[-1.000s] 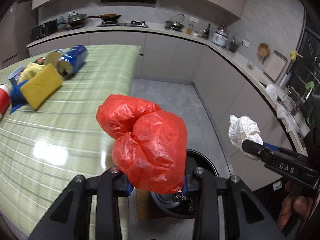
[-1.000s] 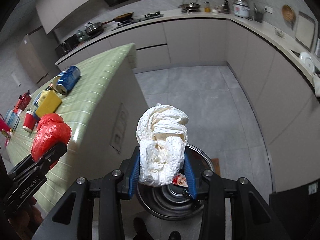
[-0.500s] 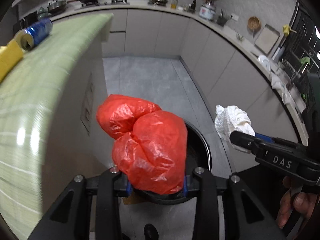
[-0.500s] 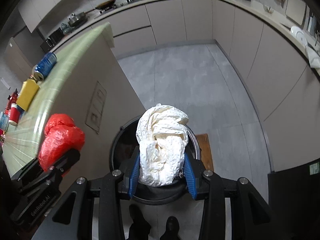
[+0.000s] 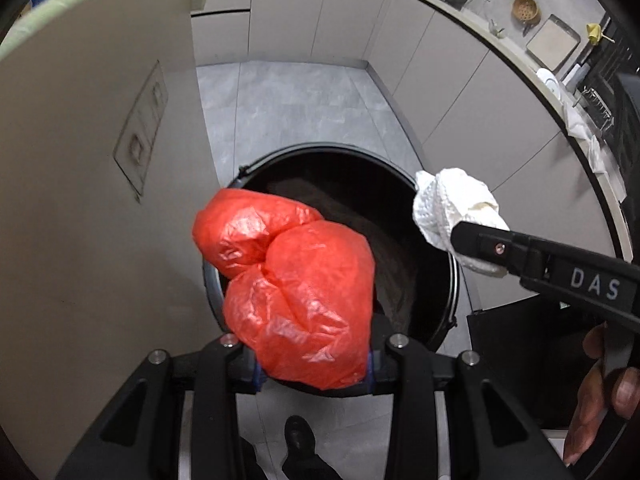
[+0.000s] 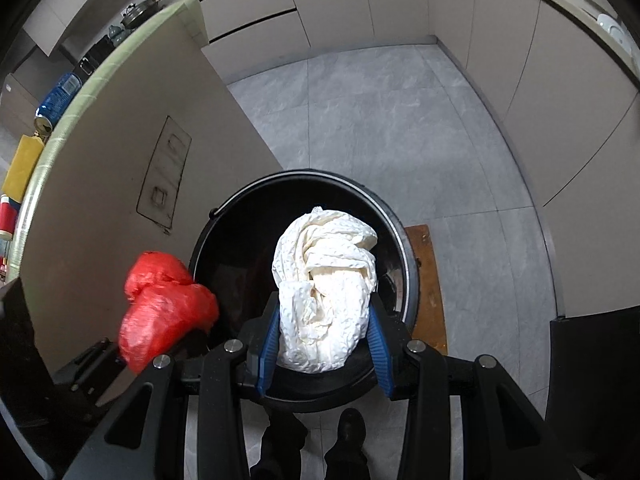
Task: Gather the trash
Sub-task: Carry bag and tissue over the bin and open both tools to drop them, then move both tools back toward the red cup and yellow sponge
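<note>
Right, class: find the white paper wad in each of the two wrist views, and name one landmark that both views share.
Left wrist view: the paper wad is at right of centre, over the bin's right rim, held in the right tool.
Right wrist view: centre, just below the middle, between that tool's blue pads.
Shared landmark: the black bin on the floor.

Red bag [image 5: 292, 296] hides left pads; bin [image 5: 424, 184] bottom too dark.
</note>
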A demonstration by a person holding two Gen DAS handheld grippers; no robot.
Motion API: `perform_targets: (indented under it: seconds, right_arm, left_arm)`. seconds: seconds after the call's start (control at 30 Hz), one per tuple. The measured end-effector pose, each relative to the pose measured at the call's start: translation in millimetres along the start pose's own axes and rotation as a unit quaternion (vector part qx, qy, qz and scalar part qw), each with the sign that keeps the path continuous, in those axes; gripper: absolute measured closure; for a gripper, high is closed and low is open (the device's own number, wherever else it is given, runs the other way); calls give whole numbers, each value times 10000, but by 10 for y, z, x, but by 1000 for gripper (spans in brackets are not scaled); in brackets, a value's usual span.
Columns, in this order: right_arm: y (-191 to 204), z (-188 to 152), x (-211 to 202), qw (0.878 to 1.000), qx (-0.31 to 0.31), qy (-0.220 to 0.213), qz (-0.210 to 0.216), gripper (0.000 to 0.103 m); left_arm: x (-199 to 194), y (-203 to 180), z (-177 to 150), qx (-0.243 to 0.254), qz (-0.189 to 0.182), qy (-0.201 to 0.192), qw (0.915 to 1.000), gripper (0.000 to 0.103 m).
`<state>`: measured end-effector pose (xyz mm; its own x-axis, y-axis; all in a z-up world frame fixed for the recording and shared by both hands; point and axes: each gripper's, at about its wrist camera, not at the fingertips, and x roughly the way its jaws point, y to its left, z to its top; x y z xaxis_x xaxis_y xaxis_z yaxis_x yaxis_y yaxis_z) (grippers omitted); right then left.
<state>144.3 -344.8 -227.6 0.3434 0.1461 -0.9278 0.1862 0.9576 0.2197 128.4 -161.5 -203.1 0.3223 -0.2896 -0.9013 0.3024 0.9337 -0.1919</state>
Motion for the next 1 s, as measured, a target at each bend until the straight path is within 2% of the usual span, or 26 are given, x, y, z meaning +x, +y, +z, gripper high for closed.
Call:
perform_targets:
  seconds: [0.13,0.23,0.27,0.3,0.33,0.37,0.4,0.53,0.73,1.0]
  right_arm:
    - [19,62,160,9998,-1,176,109,60]
    - [-25,119,261,9980,193,335,497,58]
    - [-53,152,287,9969,271,381,630,47]
    - [-103,188,284,9965,407,383,623,36]
    - [-161,218,233,9967,544,257,545,12]
    - [-193,244,181,9967,606,156,509,7]
    - [-235,270,133,9966,652,108,484,7]
    - [-351,298,-3,9960,822,4,336,7]
    - [-278,271,-196,9978,625,-199,-31,7]
    - [-201,338,-537,9968,420,-588,-356,7]
  left_arm:
    - [79,-12,-7,-15,-8,61,10000,67]
    - [113,-14,11,-5,54,76,10000,64]
    - [122,-21,7,-5,118,46,9999,52]
    - [113,-24,5,-18,234,40,9997,28]
    - [81,-28,6,-30,360,-53,9993,20]
    - [23,-32,2,-38,449,-213,9988,10]
    - [-8,-32,4,-25,466,-282,9985,5]
    - [-110,-64,43,-6,416,-268,9988,5]
    - [-298,-74,96,3,365,-379,9986,5]
    - [-665,-100,223,62,319,-771,9965,5]
